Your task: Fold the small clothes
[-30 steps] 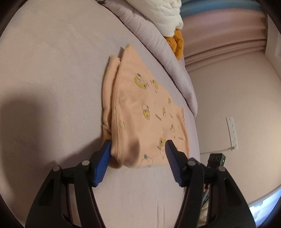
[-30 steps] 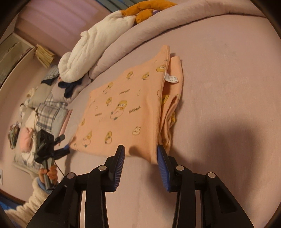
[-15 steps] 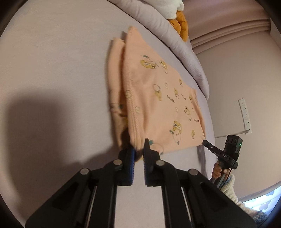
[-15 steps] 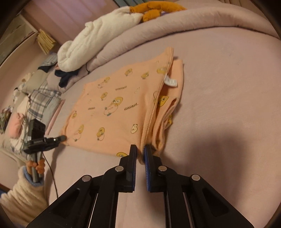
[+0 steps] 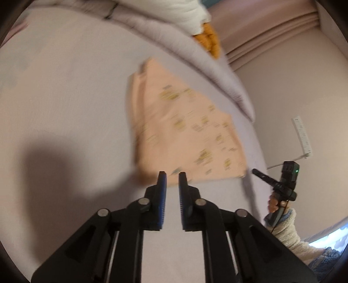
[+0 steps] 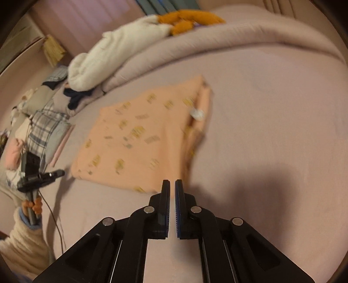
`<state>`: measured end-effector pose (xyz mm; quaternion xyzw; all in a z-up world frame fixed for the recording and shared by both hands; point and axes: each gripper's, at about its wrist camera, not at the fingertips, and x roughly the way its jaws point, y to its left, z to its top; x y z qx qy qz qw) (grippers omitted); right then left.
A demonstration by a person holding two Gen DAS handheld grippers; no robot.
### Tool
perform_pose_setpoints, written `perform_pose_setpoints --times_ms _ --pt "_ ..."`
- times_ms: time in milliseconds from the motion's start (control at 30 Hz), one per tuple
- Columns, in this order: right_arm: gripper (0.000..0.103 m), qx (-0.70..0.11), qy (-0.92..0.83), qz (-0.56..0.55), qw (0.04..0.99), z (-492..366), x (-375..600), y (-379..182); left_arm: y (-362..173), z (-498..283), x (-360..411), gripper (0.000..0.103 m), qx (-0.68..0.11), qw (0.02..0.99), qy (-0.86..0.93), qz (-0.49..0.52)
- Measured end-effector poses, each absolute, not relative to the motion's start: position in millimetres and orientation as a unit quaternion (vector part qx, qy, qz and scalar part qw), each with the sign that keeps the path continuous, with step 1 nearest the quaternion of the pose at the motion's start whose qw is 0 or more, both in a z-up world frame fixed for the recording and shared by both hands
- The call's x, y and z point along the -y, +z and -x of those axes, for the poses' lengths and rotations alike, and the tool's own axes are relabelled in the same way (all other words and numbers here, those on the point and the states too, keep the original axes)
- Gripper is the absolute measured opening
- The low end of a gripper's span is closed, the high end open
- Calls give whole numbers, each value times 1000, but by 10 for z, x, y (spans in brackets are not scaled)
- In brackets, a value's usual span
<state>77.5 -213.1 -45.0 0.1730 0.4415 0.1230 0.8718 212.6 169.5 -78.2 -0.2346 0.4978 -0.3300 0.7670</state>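
Both grippers are working the near edge of the peach garment (image 5: 187, 135), which is lying folded on the bed (image 5: 65, 98), its yellow cartoon print smeared by motion blur. The left gripper (image 5: 172, 175) is pinching the garment's near corner: its jaws have just been easing apart a little after snapping in, yet peach cloth is sitting in the narrow slot between the blue pads, so it is gripping the fabric. The right gripper (image 6: 172, 183) is showing its jaws all but meeting, having just been closing, with the garment's near corner tucked into the sliver between them, so it too is clamped on the cloth. From the right wrist a white label (image 6: 196, 113) is showing at the garment's folded side. Beyond the garment, a rolled duvet (image 6: 217, 43) is running along the bed, with a white fleece (image 6: 108, 58) and something orange (image 6: 187, 20) piled on it. A fleecy sleeve (image 5: 289, 235) is showing at the edge.
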Motion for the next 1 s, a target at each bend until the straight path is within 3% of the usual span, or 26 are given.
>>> perform_pose_setpoints --times_ms 133,300,333,400,633,667,767,833,1000 --pt "2 -439 130 -155 875 -1099 1899 -410 -730 -2364 -1325 13 -490 772 -334 230" --pt "2 -479 111 -104 865 -1354 1662 -651 -1084 -2464 -1077 13 -537 767 -298 183" --pt "2 -491 101 -96 860 -1343 1660 -728 -1166 -2401 -1100 13 -548 765 -291 169" --pt "2 -506 93 -90 853 -1245 1702 -843 -1269 -2276 -1208 2 -552 765 -292 156" --pt "2 -508 100 -141 844 -970 1888 -885 -1356 -1975 -1572 0 -570 743 -285 204" --pt "2 -507 100 -136 845 -950 1878 -853 -1330 -1924 -1614 3 -567 745 -284 207" --pt "11 -494 110 -130 853 -883 1833 -755 -1254 -1817 -1763 27 -555 748 -279 233" --pt "21 -483 121 -138 856 -904 1812 -708 -1212 -1816 -1837 34 -548 749 -267 260" --pt "24 -464 147 -143 862 -1033 1650 -662 -1178 -2012 -1828 57 -530 758 -238 297"
